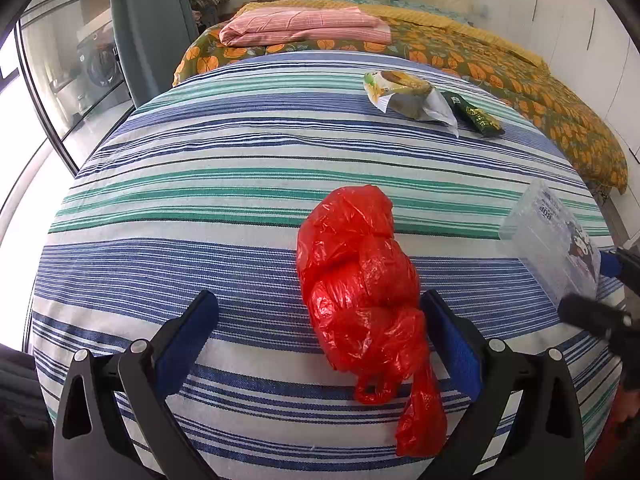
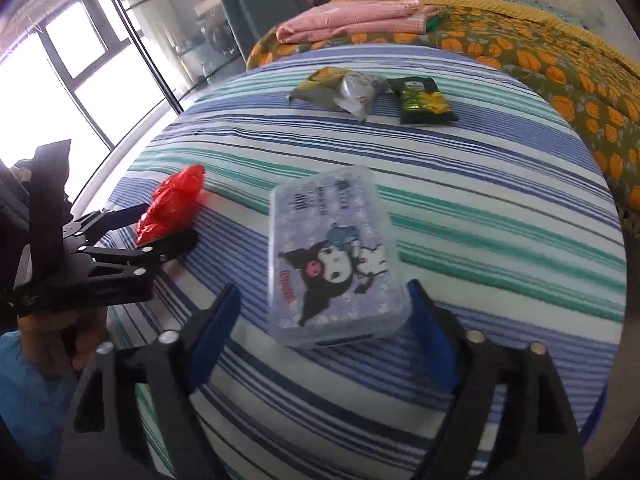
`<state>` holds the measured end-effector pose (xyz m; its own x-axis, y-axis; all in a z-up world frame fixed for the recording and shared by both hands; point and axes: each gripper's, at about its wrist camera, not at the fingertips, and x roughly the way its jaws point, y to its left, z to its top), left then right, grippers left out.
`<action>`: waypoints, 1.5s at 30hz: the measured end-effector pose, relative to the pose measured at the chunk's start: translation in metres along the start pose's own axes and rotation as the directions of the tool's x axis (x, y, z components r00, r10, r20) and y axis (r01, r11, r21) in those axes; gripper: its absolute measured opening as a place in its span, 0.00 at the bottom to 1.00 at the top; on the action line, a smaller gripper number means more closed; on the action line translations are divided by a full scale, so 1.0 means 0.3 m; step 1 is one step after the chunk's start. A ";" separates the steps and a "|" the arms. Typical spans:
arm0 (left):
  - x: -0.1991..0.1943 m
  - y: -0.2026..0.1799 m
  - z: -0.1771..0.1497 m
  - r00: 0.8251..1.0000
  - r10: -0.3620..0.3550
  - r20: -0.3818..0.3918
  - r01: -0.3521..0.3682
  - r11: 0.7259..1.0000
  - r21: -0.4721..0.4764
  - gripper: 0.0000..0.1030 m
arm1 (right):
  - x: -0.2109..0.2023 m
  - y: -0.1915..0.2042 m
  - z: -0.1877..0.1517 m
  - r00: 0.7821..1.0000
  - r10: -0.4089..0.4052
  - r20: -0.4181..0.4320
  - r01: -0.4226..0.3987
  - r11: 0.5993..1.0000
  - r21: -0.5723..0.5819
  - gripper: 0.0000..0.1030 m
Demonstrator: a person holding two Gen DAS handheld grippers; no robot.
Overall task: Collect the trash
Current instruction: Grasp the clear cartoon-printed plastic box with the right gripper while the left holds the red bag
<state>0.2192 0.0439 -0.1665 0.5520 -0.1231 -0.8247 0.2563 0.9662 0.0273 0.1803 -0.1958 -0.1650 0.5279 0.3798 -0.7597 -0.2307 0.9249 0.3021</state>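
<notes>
Striped bedding (image 1: pixel 240 184) in blue, green and white is being shown under both cameras, with a flowered quilt (image 1: pixel 520 76) and folded pink cloth (image 1: pixel 304 26) lying farther back. A crumpled red plastic bag (image 1: pixel 360 292) is lying on the stripes between the spread fingers of the left gripper (image 1: pixel 320 316); its right pad (image 1: pixel 452 340) is sitting just beside the bag, though whether contact is being made cannot be told. A clear plastic box (image 2: pixel 332 256) with a cartoon print is being framed by the wide-open jaws of the right gripper (image 2: pixel 324 312), and no pad is being seen pressing on it; whether the box is resting on the bed or being tipped off it cannot be told from the blur. Two snack wrappers, a yellow-and-silver one (image 2: pixel 340 88) and a dark green one (image 2: pixel 424 100), are lying well apart from both grippers, near the quilt. Trouble is being judged likely from the soft mattress: the slick, smooth-sided box may be pushed away or squeezed out if the jaws are being closed off-centre. The thin bag may be pinched only by a loose fold and be dragged rather than lifted.
</notes>
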 end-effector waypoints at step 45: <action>0.010 0.004 0.036 0.997 -0.032 -0.074 0.036 0.998 0.057 0.96 | 0.099 0.026 0.115 0.975 -0.128 -0.180 0.106 0.986 -0.128 0.90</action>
<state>0.2297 0.0422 -0.1630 0.4833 -0.1366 -0.8647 0.3206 0.9467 0.0296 0.2225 -0.1768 -0.1655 0.3968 0.2492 -0.8834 -0.2764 0.9502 0.1439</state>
